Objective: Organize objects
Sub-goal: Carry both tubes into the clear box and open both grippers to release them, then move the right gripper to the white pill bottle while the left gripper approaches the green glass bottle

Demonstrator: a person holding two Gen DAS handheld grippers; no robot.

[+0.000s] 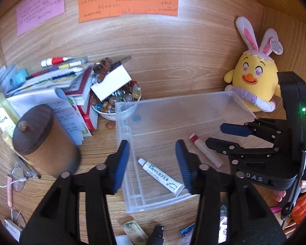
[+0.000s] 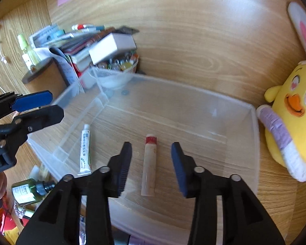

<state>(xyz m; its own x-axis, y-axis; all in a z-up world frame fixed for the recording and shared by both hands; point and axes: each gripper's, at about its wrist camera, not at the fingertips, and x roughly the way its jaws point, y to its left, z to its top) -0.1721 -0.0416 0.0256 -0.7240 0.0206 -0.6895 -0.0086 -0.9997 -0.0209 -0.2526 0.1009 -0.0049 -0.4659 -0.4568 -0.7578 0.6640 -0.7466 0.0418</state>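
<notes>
Left wrist view: two items are lying in the clear bin (image 1: 193, 106), plenty waiting outside.
Left gripper (image 1: 153, 165) and right gripper (image 2: 152, 168) are hanging open, empty, over the white tube (image 1: 161, 177) and red-capped stick (image 2: 149, 163); clutter (image 1: 57, 81) beside the bin is still waiting.

A clear plastic bin (image 2: 253, 134) sits on the wooden desk. Inside, a white ointment tube (image 2: 85, 150) lies flat near the divider, and a pale, red-capped stick (image 2: 149, 163) lies flat in the main compartment, apart from it.
</notes>
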